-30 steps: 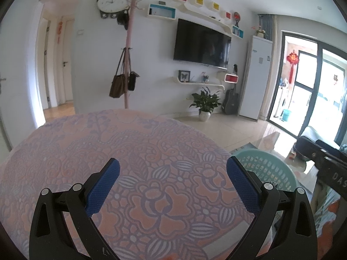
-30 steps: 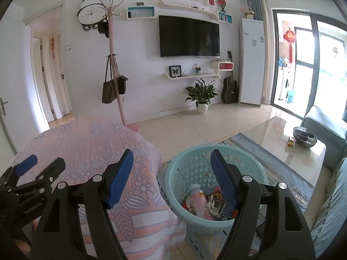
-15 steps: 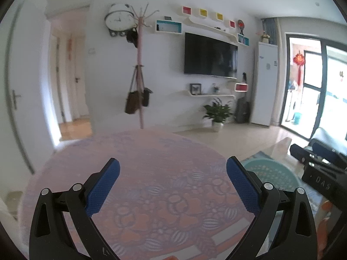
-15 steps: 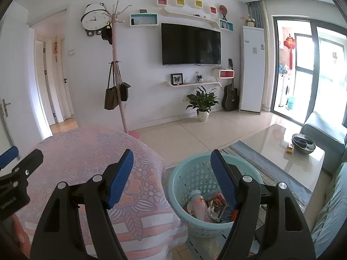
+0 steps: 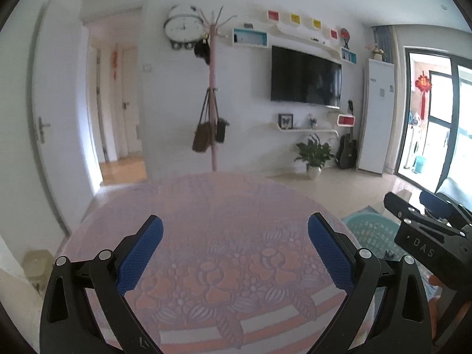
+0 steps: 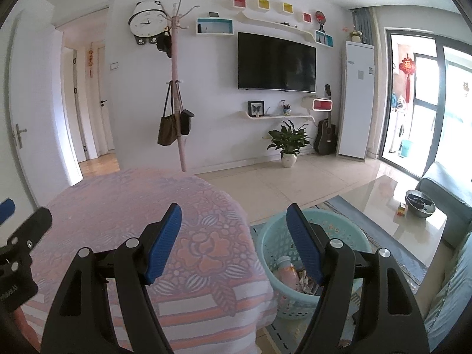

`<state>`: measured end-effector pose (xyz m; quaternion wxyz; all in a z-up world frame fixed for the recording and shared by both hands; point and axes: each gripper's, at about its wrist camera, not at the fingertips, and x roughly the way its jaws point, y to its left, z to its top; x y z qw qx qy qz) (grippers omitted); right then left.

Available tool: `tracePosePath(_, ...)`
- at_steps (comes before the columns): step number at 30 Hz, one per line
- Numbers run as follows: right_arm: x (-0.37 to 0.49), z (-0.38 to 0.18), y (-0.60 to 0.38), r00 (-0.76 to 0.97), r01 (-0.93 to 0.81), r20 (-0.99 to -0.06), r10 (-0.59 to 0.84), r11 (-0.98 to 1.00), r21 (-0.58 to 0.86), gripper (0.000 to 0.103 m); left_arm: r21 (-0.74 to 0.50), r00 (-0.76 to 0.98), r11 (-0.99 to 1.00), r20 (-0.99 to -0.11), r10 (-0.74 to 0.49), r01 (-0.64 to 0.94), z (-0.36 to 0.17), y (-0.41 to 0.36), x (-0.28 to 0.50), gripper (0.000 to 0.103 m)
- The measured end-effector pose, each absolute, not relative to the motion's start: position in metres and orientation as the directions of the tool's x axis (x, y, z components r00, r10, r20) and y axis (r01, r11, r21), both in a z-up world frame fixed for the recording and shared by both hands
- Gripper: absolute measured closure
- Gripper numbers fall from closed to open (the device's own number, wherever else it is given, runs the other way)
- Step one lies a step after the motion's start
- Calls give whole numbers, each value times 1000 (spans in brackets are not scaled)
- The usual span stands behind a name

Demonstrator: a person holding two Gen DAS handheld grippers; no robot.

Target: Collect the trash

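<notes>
A teal plastic basket (image 6: 348, 230) stands on the floor beside the round table (image 6: 124, 203); it also shows in the left wrist view (image 5: 371, 230). Inside it lie a pink bottle (image 6: 287, 273) and crumpled wrappers (image 6: 306, 283). My right gripper (image 6: 234, 243) is open and empty, held above the table's right edge and the basket's left rim. My left gripper (image 5: 236, 250) is open and empty, held above the floral tablecloth (image 5: 236, 230). The right gripper's body shows at the right of the left wrist view (image 5: 424, 236).
A pink coat stand (image 6: 177, 88) with bags rises behind the table. A potted plant (image 6: 289, 144), a guitar (image 6: 326, 135) and a white cabinet (image 6: 355, 97) line the far wall. A glass coffee table (image 6: 398, 203) and a sofa (image 6: 448, 188) sit right of the basket.
Both grippers have risen and drawn back from the table and basket, which now sit lower and smaller in view. Both stay open and empty.
</notes>
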<state>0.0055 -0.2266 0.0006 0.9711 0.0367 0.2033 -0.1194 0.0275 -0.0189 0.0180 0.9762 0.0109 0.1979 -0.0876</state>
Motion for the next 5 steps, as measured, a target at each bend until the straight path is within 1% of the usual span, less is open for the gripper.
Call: tracePosePath(5,3,1,-221,888,241,-407,-213,970,18,33,-42,897,983,-404,-181,180,16,-6,32,8)
